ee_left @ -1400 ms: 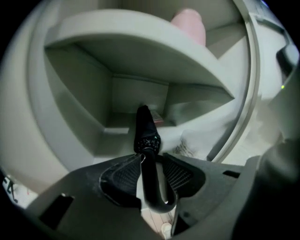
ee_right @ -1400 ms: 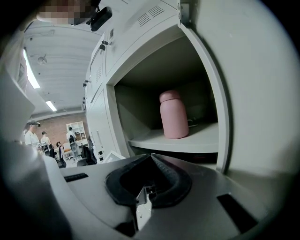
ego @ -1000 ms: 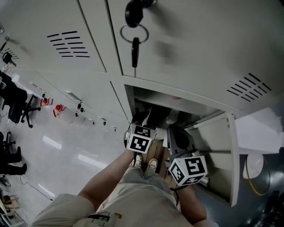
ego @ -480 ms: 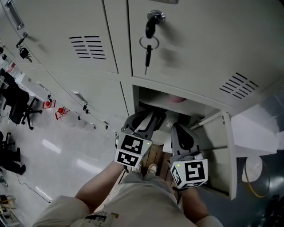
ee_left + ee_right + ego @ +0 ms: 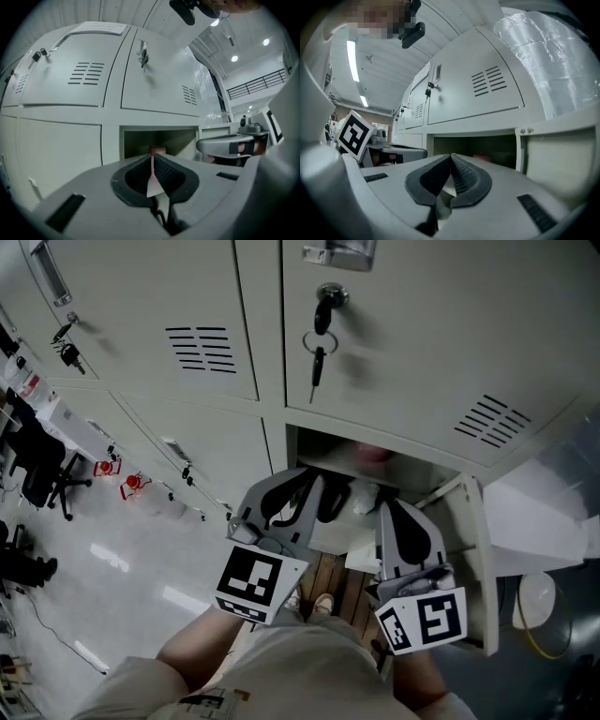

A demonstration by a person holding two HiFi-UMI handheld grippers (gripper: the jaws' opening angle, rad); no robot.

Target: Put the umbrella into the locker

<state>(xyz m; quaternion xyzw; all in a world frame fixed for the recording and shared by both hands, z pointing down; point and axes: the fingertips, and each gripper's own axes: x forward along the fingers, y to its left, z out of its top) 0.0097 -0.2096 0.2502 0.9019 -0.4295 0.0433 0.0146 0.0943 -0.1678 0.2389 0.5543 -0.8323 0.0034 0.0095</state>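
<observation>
**Umbrella sits in the locker, both tongs closed out front**

We're looking down a bank of grey lockers. The open locker (image 5: 292, 451) is the low one in the middle, with its door (image 5: 469, 549) swung out to the right. In the shadow toward the back of it is a pink shape: the umbrella (image 5: 375, 454), with only its end showing. The door directly above has keys (image 5: 318, 345) dangling from its lock. Slotted vents (image 5: 208, 348) mark the door beside that one.

The left tongs (image 5: 151, 158) point level at the opening. Their jaws have just been closing and now stand narrow, with a hair-thin slit between the tips and nothing in them. The pink end shows through that slit, well beyond the tips. The right tongs (image 5: 450, 157) are pinched together, also empty, just beside the inner edge of the open door.

An office chair (image 5: 37, 460) stands far left on the glossy floor (image 5: 122, 559). Small red things (image 5: 108, 468) lie near the foot of the lockers. The person's shoes (image 5: 314, 592) show straight below, between the two arms. Clear plastic sheeting (image 5: 553, 51) hangs to the right of the lockers. A round pale tub (image 5: 542, 601) sits past the door at bottom right.
</observation>
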